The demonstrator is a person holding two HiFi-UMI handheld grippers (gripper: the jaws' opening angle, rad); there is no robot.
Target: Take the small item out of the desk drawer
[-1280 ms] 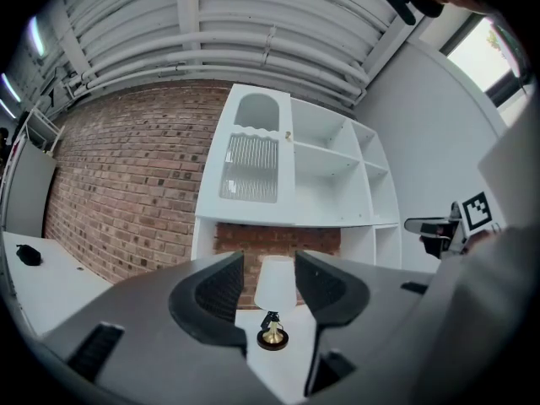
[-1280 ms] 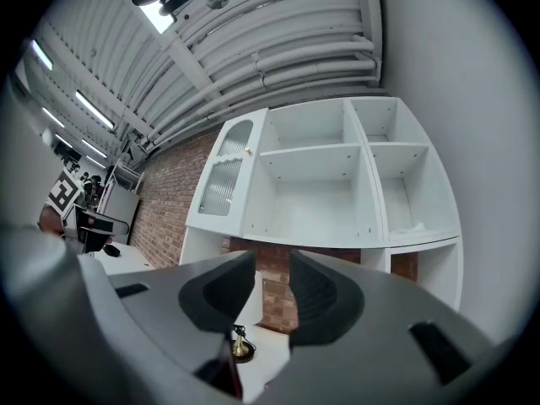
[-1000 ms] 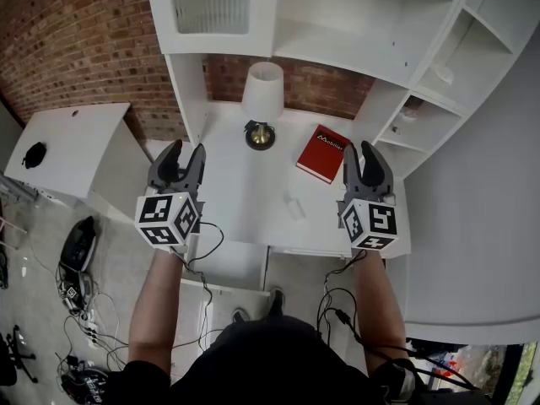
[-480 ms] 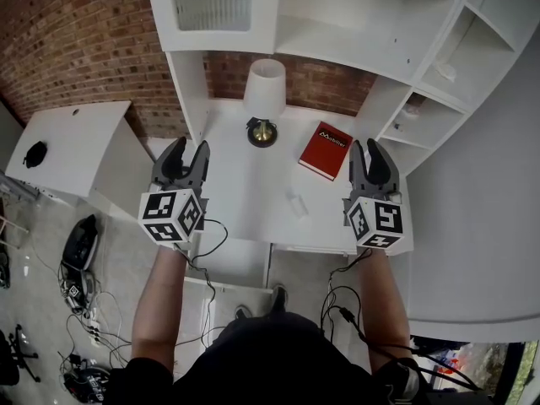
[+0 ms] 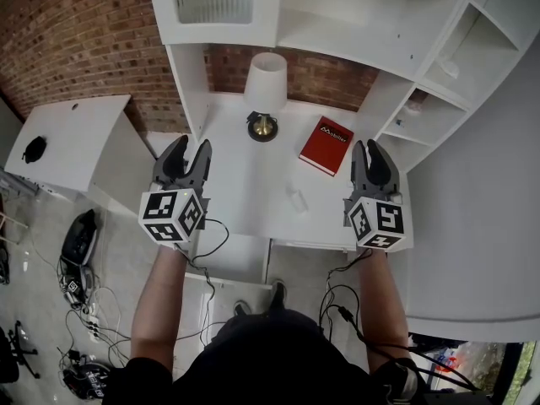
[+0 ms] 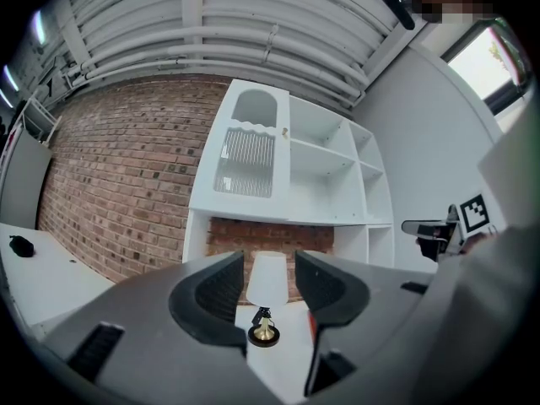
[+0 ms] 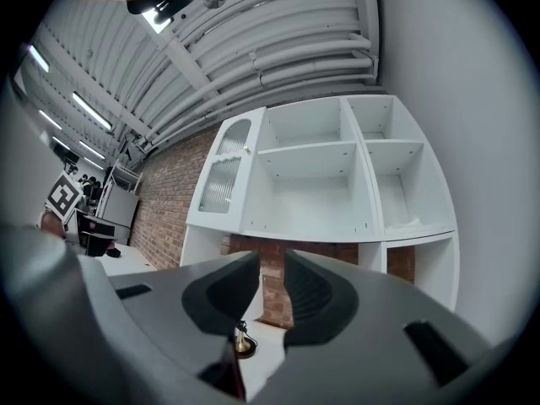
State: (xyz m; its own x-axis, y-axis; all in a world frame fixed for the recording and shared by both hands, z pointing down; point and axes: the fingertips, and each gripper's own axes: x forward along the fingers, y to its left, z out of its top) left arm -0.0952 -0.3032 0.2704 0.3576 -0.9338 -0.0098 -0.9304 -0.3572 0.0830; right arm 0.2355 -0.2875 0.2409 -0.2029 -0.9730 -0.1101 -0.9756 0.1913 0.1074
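A white desk (image 5: 240, 197) stands under the shelf unit; no open drawer shows in any view. A small pale item (image 5: 295, 200) lies on the desktop between my two grippers. My left gripper (image 5: 190, 147) hovers over the desk's left edge, open and empty, and the lamp (image 6: 267, 287) shows through its gap (image 6: 268, 264). My right gripper (image 5: 367, 147) hovers over the desk's right edge. Its jaws (image 7: 272, 264) have just been closing to a narrow gap with nothing between them. Both point level toward the brick wall.
A white-shaded lamp (image 5: 265, 87) and a red book (image 5: 326, 145) sit at the back of the desk. White shelves (image 5: 354, 15) rise above it. A white side table (image 5: 72, 146) stands at the left, and cables (image 5: 80, 310) lie on the floor.
The right gripper's jaws stand closer together than before. Both grippers stay almost where they were; the view has shifted slightly.
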